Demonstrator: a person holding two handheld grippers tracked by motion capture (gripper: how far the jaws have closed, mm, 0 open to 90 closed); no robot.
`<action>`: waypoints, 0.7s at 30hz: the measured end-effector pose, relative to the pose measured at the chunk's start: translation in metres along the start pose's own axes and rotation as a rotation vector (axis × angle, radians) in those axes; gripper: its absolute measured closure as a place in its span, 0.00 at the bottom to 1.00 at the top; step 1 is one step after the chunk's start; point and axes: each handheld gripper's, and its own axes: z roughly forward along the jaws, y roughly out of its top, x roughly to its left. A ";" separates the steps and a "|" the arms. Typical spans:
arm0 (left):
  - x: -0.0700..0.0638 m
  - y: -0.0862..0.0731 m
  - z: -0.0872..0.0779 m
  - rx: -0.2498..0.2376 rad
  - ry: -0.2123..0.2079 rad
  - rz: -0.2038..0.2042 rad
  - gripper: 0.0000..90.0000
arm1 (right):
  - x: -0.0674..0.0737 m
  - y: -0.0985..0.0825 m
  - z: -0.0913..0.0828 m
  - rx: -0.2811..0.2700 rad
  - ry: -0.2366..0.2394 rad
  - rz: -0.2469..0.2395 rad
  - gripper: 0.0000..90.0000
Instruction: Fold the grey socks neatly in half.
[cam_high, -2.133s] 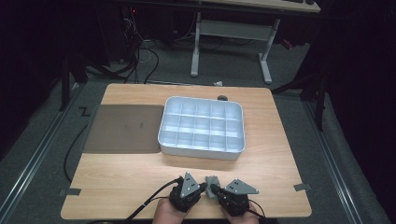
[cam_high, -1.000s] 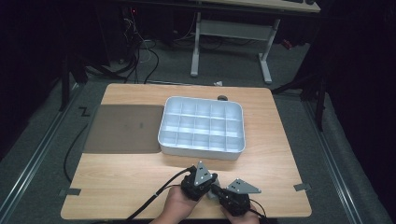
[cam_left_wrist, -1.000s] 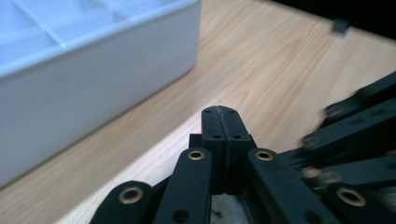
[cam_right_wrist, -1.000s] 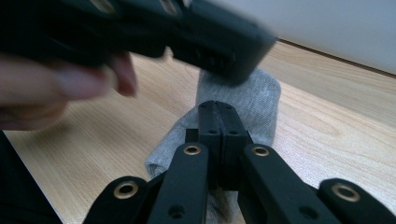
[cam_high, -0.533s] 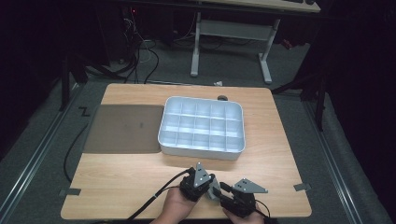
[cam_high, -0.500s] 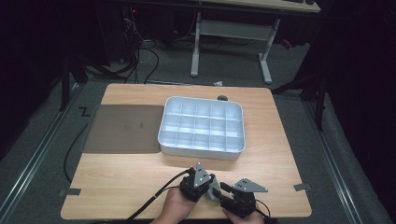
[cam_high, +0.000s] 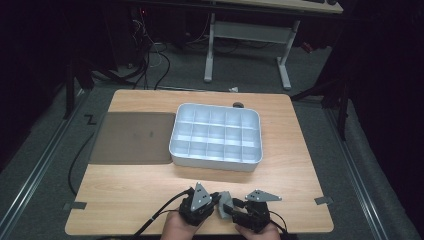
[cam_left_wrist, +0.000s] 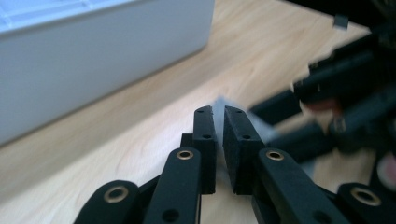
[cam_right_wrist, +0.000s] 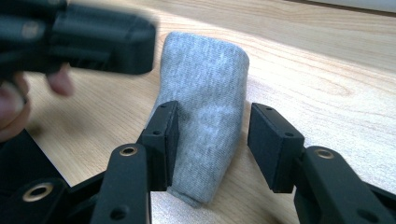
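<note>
At the bottom centre of the high view, two hands came in from the lower edge, each holding a black two-jaw gripper topped with a grey three-cornered plate. The left gripper (cam_high: 212, 202) sat just left of the right gripper (cam_high: 239, 210), and between them, low in the frame, was a small grey knitted fabric piece (cam_high: 224, 204) on the light wooden table (cam_high: 130, 185).

In the right gripper view, the fabric piece (cam_right_wrist: 205, 116) stood upright in the middle of the frame between that gripper's two black jaws. The jaws had just been opening: the one at lower left lay against the cloth's edge, while the one at lower right stood clear of it with bare wood showing in the gap, so the right gripper (cam_right_wrist: 212, 135) had let go. The other gripper crossed the upper left of that frame, blurred, reaching the fabric's top corner, with fingertips (cam_right_wrist: 58, 81) visible below it at the left edge.

In the left gripper view, the left gripper (cam_left_wrist: 218, 135) had its jaws nearly together at the centre of the frame, just starting to part, with a thin pale sliver of the fabric (cam_left_wrist: 219, 103) caught between the pads and showing above their tips; it was clenched on the cloth. The right gripper showed blurred at the right of that frame.

Above the hands, in the middle of the high view, stood a white plastic tray divided into many small compartments (cam_high: 215, 159), well apart from the fabric. To its left lay a dark brown flat rectangular mat (cam_high: 132, 137), touching or just beside the tray's left wall.
</note>
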 end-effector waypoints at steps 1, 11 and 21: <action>-0.001 -0.002 0.000 0.020 0.003 0.005 0.95 | 0.000 0.000 0.000 0.002 0.003 0.001 0.60; -0.009 -0.008 0.013 0.097 -0.017 0.015 0.98 | -0.001 0.003 0.001 0.022 0.036 -0.001 0.65; -0.010 -0.009 0.016 0.108 -0.012 0.030 1.00 | -0.012 0.010 0.004 0.095 0.114 0.088 0.65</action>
